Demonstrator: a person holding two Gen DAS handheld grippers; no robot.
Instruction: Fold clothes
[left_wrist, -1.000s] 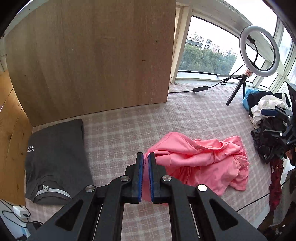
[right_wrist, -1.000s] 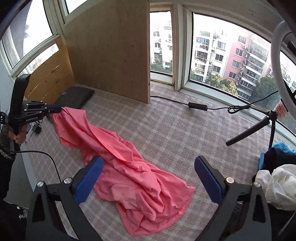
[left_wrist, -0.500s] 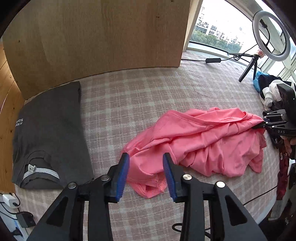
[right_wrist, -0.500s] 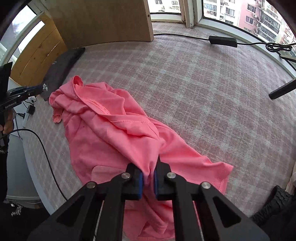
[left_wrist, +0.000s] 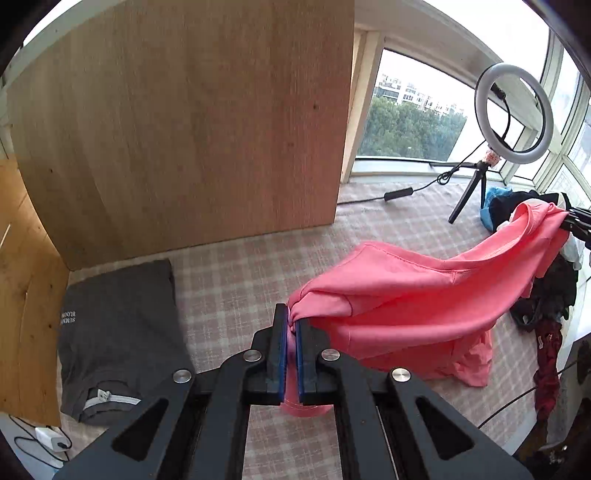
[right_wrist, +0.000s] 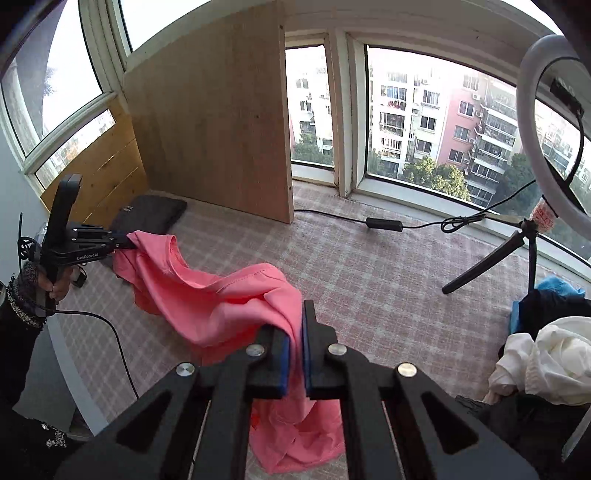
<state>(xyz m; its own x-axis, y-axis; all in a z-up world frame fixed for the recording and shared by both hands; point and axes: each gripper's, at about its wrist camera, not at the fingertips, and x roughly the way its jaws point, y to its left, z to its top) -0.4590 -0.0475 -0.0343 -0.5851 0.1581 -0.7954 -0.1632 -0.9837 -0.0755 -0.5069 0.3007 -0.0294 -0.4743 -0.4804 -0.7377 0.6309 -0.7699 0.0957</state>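
Note:
A pink shirt (left_wrist: 413, 295) hangs stretched between my two grippers, lifted above the checked cloth surface (left_wrist: 236, 266), with its lower part still touching it. My left gripper (left_wrist: 291, 325) is shut on one end of the shirt. My right gripper (right_wrist: 295, 332) is shut on the other end; the pink shirt (right_wrist: 207, 295) sags between them. The left gripper also shows in the right wrist view (right_wrist: 127, 242), and the right gripper shows at the far right edge of the left wrist view (left_wrist: 570, 221).
A folded dark grey shirt (left_wrist: 118, 332) lies at the left by a wooden board (left_wrist: 192, 122). A ring light on a tripod (left_wrist: 513, 114) and its cable (right_wrist: 384, 224) stand near the window. A pile of clothes (right_wrist: 546, 354) lies at the right.
My left gripper, open half a second ago, has shut on the shirt. Both grippers have risen, lifting the shirt off the surface and stretching it between them.

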